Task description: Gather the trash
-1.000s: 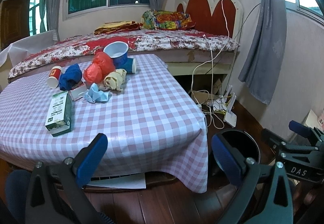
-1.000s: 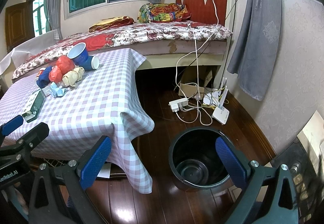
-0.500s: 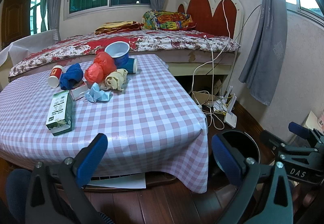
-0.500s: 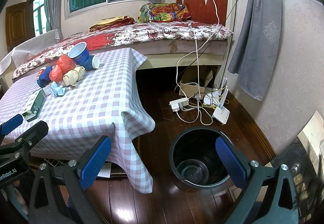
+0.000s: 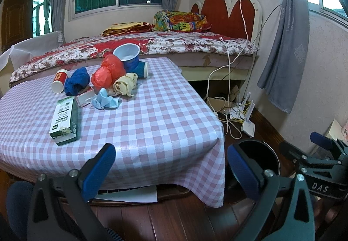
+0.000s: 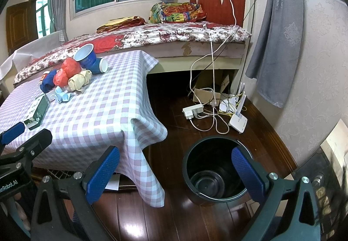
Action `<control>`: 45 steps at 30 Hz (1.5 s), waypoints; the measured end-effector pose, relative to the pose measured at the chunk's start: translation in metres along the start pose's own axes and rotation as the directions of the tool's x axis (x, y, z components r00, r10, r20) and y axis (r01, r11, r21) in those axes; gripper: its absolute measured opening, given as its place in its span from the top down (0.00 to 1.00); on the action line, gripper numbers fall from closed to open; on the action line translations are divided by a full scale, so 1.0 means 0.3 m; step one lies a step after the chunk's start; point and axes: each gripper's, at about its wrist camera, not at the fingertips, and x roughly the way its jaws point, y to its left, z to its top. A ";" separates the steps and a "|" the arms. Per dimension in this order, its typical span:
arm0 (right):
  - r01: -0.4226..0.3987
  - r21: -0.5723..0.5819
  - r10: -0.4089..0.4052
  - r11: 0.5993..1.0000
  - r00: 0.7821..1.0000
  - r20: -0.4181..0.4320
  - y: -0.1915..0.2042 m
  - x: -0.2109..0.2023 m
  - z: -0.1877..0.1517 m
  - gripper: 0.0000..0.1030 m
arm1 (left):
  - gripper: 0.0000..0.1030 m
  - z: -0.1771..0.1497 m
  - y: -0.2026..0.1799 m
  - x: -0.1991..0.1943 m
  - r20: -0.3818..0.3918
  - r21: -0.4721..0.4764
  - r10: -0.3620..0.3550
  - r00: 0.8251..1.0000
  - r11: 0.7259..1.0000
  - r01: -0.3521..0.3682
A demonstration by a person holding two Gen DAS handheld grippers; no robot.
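Trash lies heaped on the far part of a checked table (image 5: pixel 152 123): a green carton (image 5: pixel 64 124), a crumpled blue mask (image 5: pixel 105 101), a beige wad (image 5: pixel 126 86), a red bag (image 5: pixel 108 72), a blue cloth (image 5: pixel 77 82), a red-and-white paper cup (image 5: pixel 59 81) and blue cups (image 5: pixel 130 60). A black bin (image 6: pixel 214 168) stands empty on the floor right of the table. My left gripper (image 5: pixel 171 171) hangs open before the table's near edge, nothing in it. My right gripper (image 6: pixel 176 173) is open too, low by the bin's near rim.
A bed (image 5: pixel 152 47) with a red heart headboard runs behind the table. Cables, a power strip (image 6: pixel 192 110) and a white router (image 6: pixel 238 121) lie on the wooden floor past the bin. A grey curtain (image 6: pixel 276 40) hangs at the right wall.
Both views have drifted only slightly; the table and the trash sit a touch lower in the left wrist view. Nothing was picked up or let go.
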 end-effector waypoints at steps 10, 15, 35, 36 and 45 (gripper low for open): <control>-0.075 -0.046 0.075 0.996 0.997 0.000 0.046 0.034 0.016 0.00 | 0.00 0.010 0.144 0.062 -0.011 -0.020 0.138 0.990 0.990 -0.139; -0.119 -0.088 0.119 0.989 0.993 0.003 0.105 0.063 0.042 0.00 | 0.00 0.011 0.263 0.088 -0.044 -0.080 0.140 0.989 0.986 -0.143; -0.284 -0.196 0.290 0.939 0.957 0.001 0.486 0.316 0.249 0.00 | 0.00 0.070 0.624 0.274 -0.075 -0.222 0.315 0.946 0.920 -0.324; -0.288 -0.201 0.293 0.936 0.956 0.000 0.503 0.328 0.254 0.00 | 0.00 0.068 0.632 0.284 -0.081 -0.228 0.306 0.949 0.921 -0.316; -0.385 -0.233 0.384 0.893 0.922 -0.050 0.682 0.452 0.293 0.01 | 0.09 0.068 0.679 0.346 -0.122 -0.247 0.294 0.948 0.916 -0.316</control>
